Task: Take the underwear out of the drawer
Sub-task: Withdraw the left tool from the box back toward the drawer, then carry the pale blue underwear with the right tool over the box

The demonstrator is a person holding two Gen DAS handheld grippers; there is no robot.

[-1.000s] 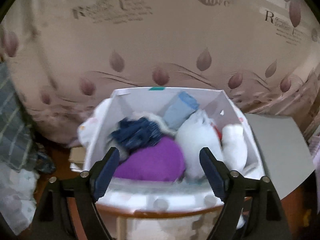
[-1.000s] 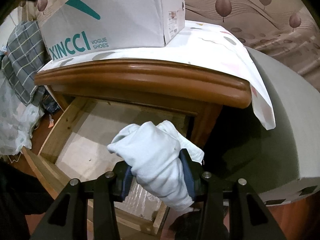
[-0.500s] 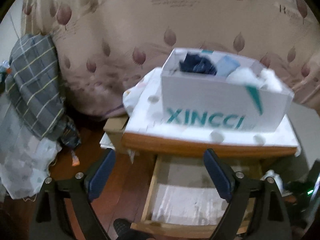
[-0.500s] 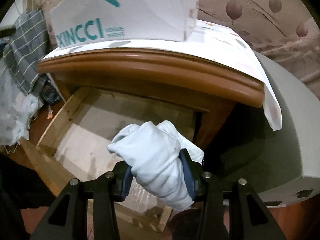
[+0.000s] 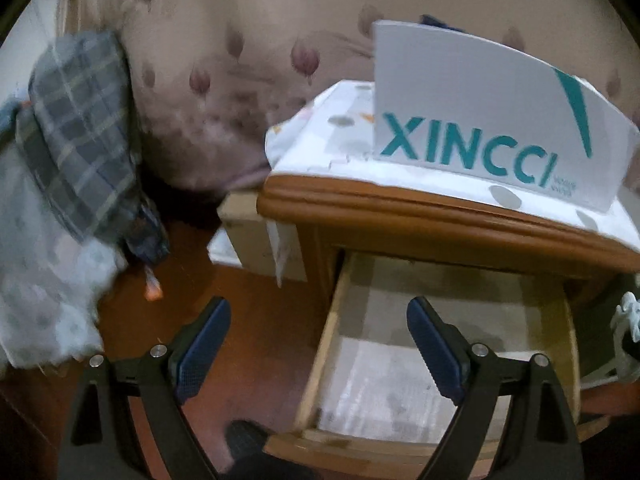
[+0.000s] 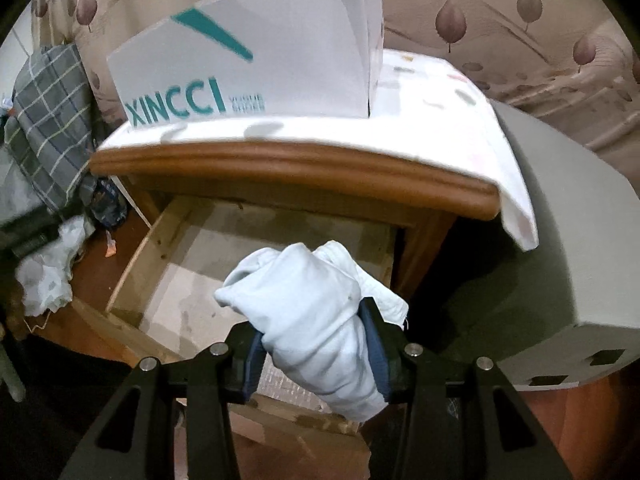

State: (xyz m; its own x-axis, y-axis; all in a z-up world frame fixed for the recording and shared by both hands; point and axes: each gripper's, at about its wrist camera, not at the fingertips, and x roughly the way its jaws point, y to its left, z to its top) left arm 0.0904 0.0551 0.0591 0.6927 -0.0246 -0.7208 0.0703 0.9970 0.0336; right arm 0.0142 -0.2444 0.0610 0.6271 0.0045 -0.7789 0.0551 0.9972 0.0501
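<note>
The right gripper [image 6: 316,344] is clamped on a bundle of pale white underwear [image 6: 316,312], its blue pads pressed into the cloth on both sides; it tilts steeply downward and holds the bundle above the open drawer [image 6: 192,280], clear of the drawer floor. The left gripper [image 5: 320,352] also points down at a slant, its jaws spread wide with nothing between them, one finger over the reddish floor [image 5: 248,344] and the other over the drawer [image 5: 400,380]. Neither hand is in view; only the black gripper frames show at the bottom of each picture. The left wrist view is blurred, so the drawer's pale lining is hard to read, and at its right edge a white scrap of something is cut off and cannot be made out. The drawer belongs to a brown wooden nightstand [image 6: 280,164] whose top is covered with a white spotted cloth [image 6: 440,120]. On that cloth stands a white shoe box [image 6: 256,72] printed XINCCI in teal. A grey plaid cloth [image 5: 84,132] hangs to the left, a leaf-patterned curtain [image 5: 240,60] fills the background, and a grey slab [image 6: 560,220] stands just beside the nightstand on the right.
</note>
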